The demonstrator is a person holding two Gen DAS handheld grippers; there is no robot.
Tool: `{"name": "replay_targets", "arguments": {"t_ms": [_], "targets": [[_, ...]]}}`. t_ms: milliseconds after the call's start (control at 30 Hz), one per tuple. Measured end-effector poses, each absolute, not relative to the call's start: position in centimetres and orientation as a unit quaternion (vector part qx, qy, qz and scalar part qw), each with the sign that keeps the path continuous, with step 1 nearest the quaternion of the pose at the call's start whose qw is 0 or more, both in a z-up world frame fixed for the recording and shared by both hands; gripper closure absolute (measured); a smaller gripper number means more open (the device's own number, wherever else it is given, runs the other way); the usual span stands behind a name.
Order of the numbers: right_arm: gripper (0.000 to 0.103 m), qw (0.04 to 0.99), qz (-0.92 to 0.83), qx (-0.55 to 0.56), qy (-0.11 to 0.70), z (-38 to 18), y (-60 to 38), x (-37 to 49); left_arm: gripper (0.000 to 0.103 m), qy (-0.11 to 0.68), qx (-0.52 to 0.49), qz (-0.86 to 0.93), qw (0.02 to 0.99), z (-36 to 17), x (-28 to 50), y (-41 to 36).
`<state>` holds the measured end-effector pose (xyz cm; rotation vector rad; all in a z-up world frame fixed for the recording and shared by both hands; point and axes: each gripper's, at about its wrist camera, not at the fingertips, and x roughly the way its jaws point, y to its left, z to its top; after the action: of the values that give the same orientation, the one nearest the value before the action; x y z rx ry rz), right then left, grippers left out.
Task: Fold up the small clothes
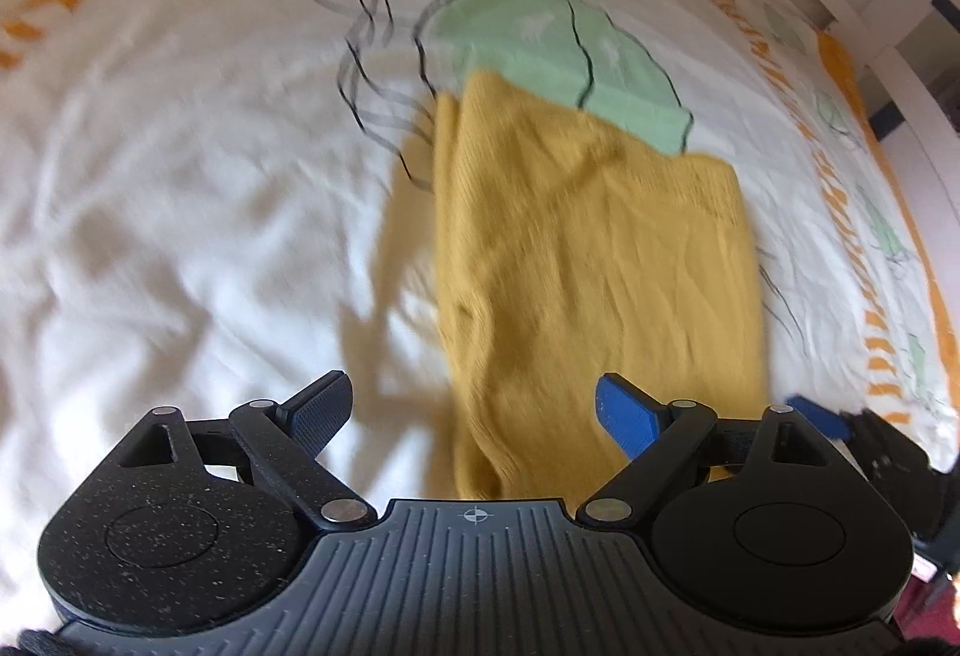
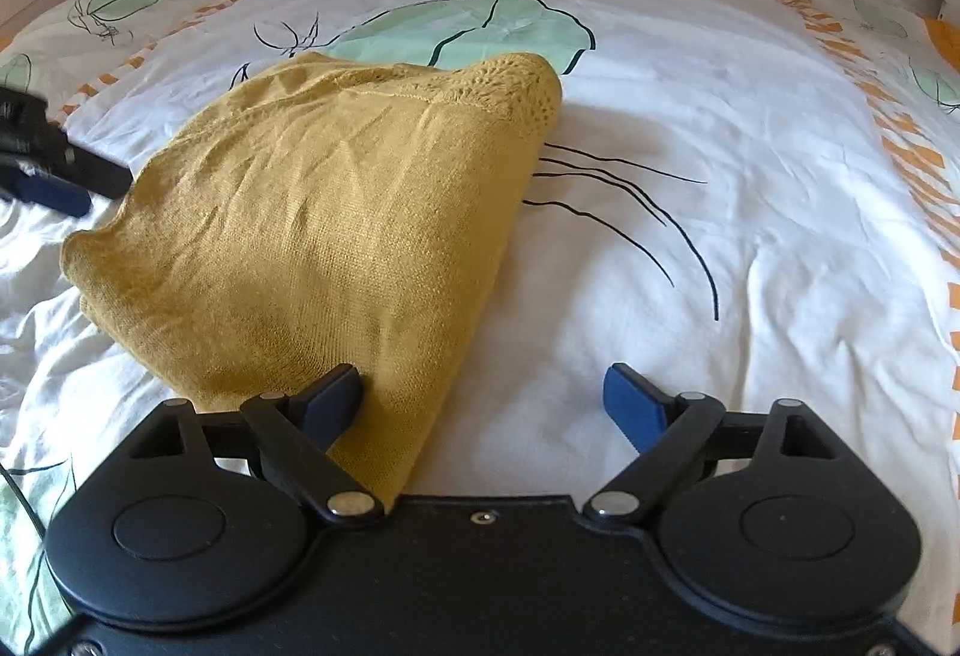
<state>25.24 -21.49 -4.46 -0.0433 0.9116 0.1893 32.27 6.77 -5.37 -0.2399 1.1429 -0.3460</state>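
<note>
Mid-fold: yellow garment (image 2: 312, 236) lies doubled on bed (image 2: 690, 296). Left claw (image 1: 474, 410) and right claw (image 2: 483, 398) gape, apparently gripping nothing. Next: regrasp the 6 o'clock edge.

A mustard-yellow knit garment (image 2: 312, 212), lacy openwork along one hem, lies on a white duvet cover (image 2: 750, 296) printed with mint-green leaves, black line strokes and orange dashes.

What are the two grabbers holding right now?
Nothing. The left gripper and right gripper are both open, and the yellow knitted garment just lies folded on the bedspread.
</note>
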Motion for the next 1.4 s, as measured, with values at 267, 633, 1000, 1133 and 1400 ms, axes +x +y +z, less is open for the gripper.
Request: {"name": "replay_targets", "arguments": {"t_ms": [267,633,1000,1133,1400], "targets": [[0.013,0.894,0.153,0.069,0.415,-3.7,-23.7,25.9,0.015,0.553,-0.130,-0.189,0.801,-7.5,32.6,4.8],[0.012,0.864,0.219,0.198,0.407,-5.5,-25.2,33.6,0.015,0.536,-0.142,-0.229,0.800,-8.2,33.4,3.1],[0.043,0.843,0.225,0.271,0.406,-7.4,-25.1,37.0,0.083,0.525,-0.137,-0.241,0.805,-8.3,33.4,2.4],[0.058,0.842,0.210,0.257,0.425,-6.3,-24.9,36.6,0.086,0.519,-0.156,-0.256,0.800,-7.3,32.9,2.8],[0.059,0.835,0.196,0.254,0.446,-1.4,-24.7,30.0,0.086,0.514,-0.163,-0.292,0.790,-4.5,26.1,2.8]]}}
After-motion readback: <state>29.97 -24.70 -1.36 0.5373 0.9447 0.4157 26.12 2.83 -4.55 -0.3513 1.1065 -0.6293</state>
